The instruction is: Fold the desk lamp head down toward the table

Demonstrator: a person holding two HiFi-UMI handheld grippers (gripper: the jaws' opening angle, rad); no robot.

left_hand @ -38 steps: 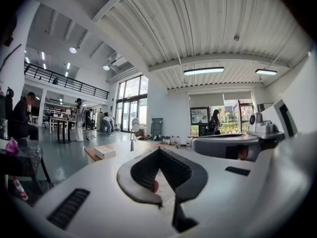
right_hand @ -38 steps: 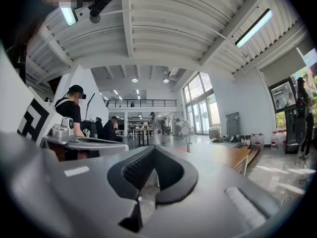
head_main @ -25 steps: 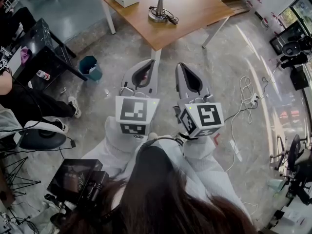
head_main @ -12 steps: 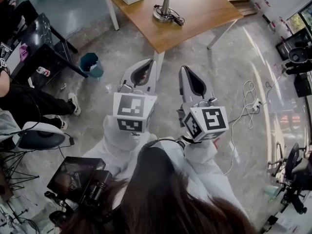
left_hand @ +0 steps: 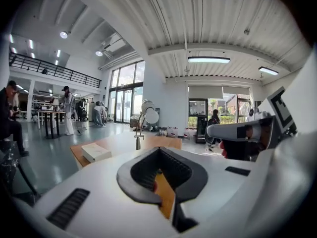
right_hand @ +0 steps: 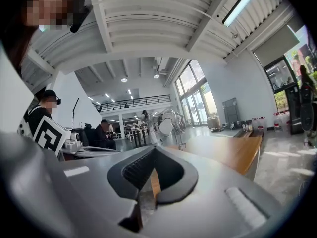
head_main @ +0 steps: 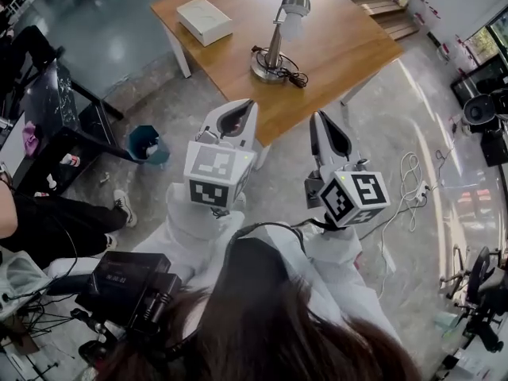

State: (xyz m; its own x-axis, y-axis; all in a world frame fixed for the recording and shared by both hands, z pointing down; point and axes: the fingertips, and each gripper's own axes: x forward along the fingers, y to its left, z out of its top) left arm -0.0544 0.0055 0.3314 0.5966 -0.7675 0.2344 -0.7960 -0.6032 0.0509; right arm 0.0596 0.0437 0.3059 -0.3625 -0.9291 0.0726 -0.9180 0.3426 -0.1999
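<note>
The desk lamp (head_main: pixel 278 38) is pictured upright on the wooden tabletop (head_main: pixel 349 50), head raised, ahead of and well apart from the left gripper (head_main: pixel 242 108) and right gripper (head_main: pixel 319 121). Both pairs of jaws are pressed together, with nothing held between them.

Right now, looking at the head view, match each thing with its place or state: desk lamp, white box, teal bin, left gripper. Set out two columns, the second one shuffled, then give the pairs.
Column one
1. desk lamp
2. white box
3. teal bin
4. left gripper

Column two
A. on the floor, left of the wooden table
B. jaws shut, holding nothing
C. upright on the table, cable coiled at its base
D. flat on the table, left of the lamp

Pairs: 1-C, 2-D, 3-A, 4-B
</note>
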